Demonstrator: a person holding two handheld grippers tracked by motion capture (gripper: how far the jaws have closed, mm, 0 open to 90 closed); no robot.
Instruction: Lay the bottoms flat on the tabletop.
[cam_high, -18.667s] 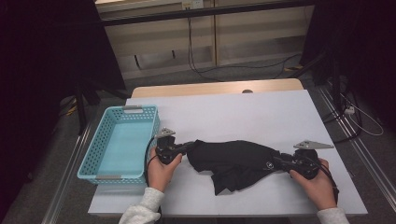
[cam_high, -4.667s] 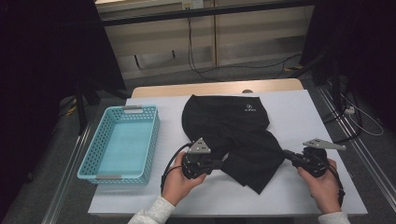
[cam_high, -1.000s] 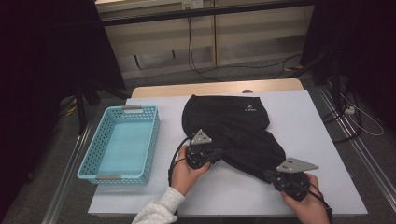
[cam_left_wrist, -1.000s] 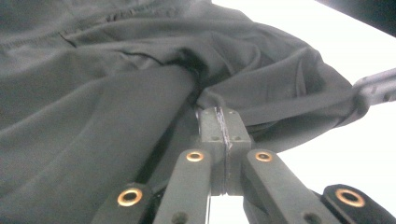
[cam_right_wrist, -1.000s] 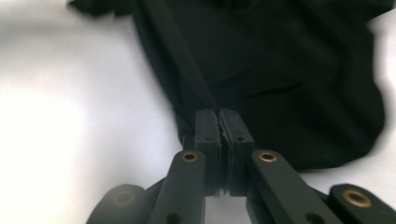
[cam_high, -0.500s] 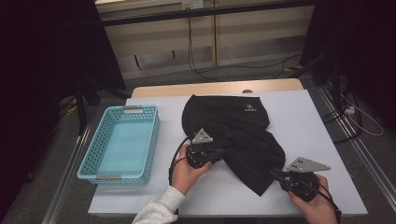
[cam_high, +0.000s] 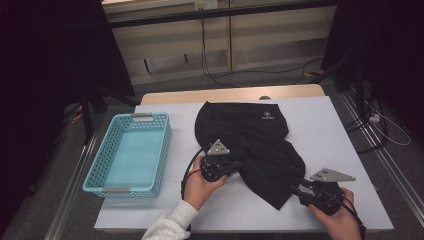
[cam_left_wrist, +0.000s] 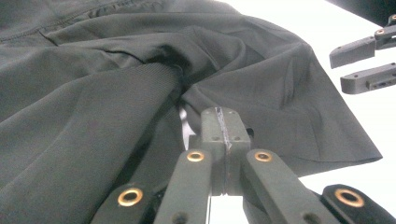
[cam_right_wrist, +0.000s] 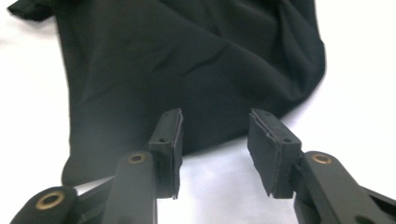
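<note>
A black garment (cam_high: 250, 135) lies crumpled on the white table (cam_high: 330, 135), with a small white logo near its far edge. My left gripper (cam_high: 235, 166) rests at the garment's near left side. Its jaws (cam_left_wrist: 223, 123) are pressed together on a fold of the cloth (cam_left_wrist: 93, 116). My right gripper (cam_high: 296, 192) sits at the near right, just off the garment's lowest corner. Its jaws have just been opening, and the gripper (cam_right_wrist: 215, 126) stands open with nothing pinched. The garment's hem (cam_right_wrist: 187, 56) lies just beyond the tips. The right gripper (cam_left_wrist: 343, 70) appears far off in the left gripper view.
A light blue plastic basket (cam_high: 100, 165) stands at the table's left side with nothing in it. Bare white table stretches to the right of the garment and along the front edge. Cables trail on the floor behind the table.
The right gripper's jaws have spread apart and let go of the garment's corner, which now lies flat on the table. That hand has drawn back slightly to the right. The left gripper has stayed put.
</note>
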